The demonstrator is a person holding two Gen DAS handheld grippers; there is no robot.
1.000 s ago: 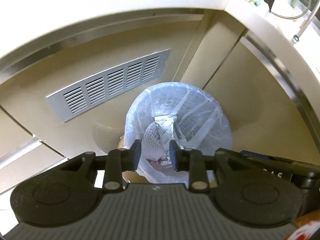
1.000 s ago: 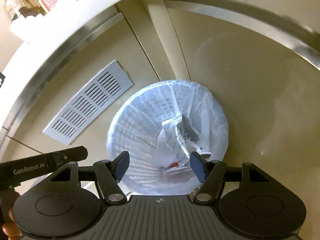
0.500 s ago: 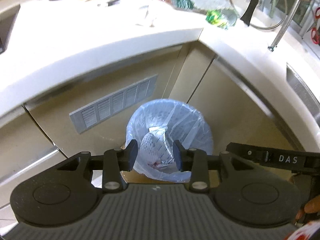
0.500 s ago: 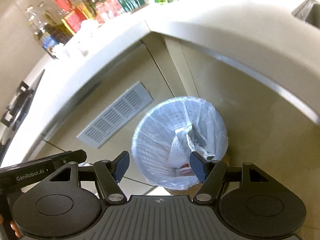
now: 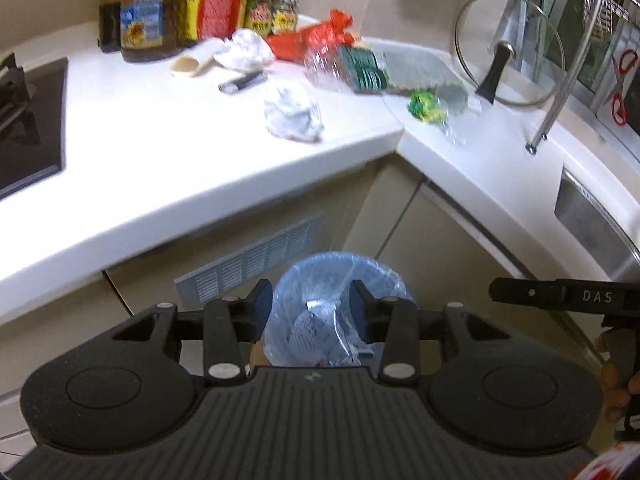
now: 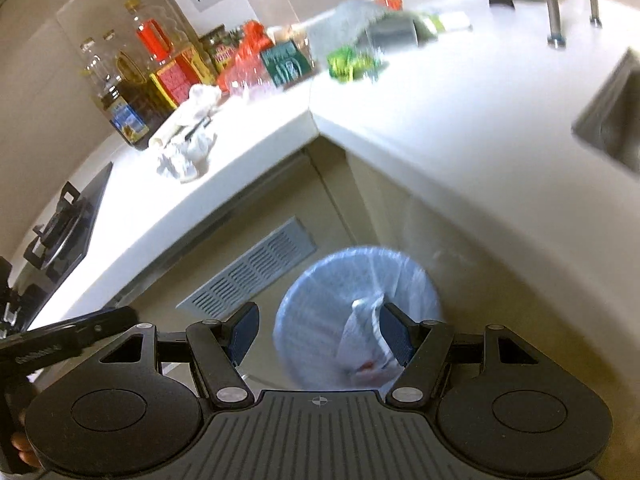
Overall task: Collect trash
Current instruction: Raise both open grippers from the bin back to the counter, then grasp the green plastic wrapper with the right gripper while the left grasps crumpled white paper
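Both my claws hang empty above the lined bin [image 5: 338, 312]: left gripper [image 5: 311, 312] opening, right gripper [image 6: 318, 334] spread; next, I judge, the crumpled paper [image 5: 294, 114] at upper centre.

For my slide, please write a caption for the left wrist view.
Left gripper, empty, jaws opening, above the lined trash bin; crumpled paper waits on the white counter.

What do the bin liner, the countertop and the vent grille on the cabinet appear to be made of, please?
Bin liner: thin translucent bluish plastic film, crinkled and glossy.
Countertop: smooth white stone or solid surface, slightly shiny; which one is unclear.
Vent grille: grey slotted panel, probably metal, possibly plastic.
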